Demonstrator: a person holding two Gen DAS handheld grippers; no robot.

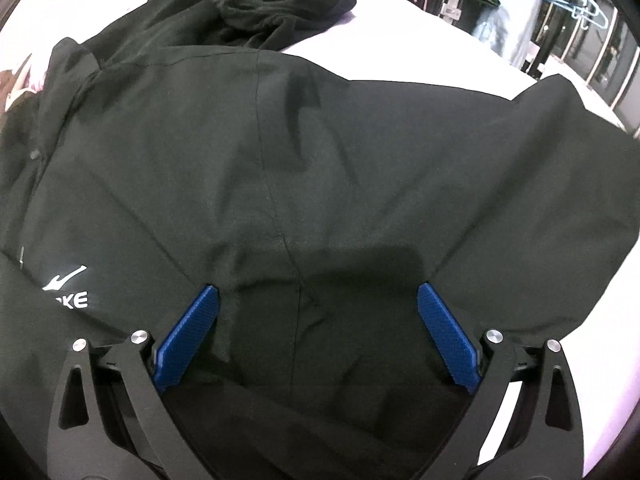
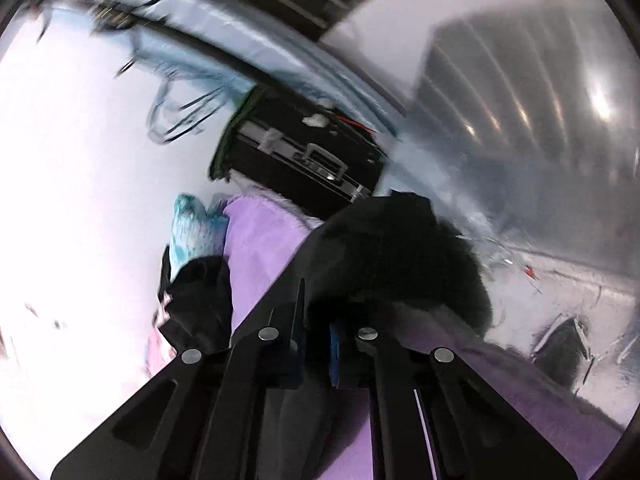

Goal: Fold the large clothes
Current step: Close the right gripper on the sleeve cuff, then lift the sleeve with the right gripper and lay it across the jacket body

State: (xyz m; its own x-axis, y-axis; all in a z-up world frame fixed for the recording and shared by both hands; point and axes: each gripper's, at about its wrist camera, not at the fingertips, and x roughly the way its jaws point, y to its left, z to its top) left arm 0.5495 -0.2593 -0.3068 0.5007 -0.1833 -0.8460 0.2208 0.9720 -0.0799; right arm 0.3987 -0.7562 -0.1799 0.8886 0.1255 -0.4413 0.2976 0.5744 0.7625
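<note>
Left wrist view is showing my left gripper (image 1: 318,312) hanging with its blue pads (image 1: 186,344) spread wide and grasping nothing, just above the black jacket (image 1: 320,160) that is lying flat on the pale lilac bed cover (image 1: 420,56); the cloth is stretching ahead of the fingers and out to both sides, its centre seam running straight away from between them, so I am judging that I am lining this hand up on the near hem to take it for a fold; the white logo (image 1: 66,290) is sitting off to the left of my left finger, and the hood (image 1: 276,0) is bunching far ahead; in the right wrist view, which is blurring badly, my right gripper (image 2: 316,320) is clenching on a fold of the same black jacket (image 2: 380,248), the fabric heaping up just beyond the closed fingers, apparently so that this edge can be carried over; a black case (image 2: 304,156) is standing farther ahead past the cover.
</note>
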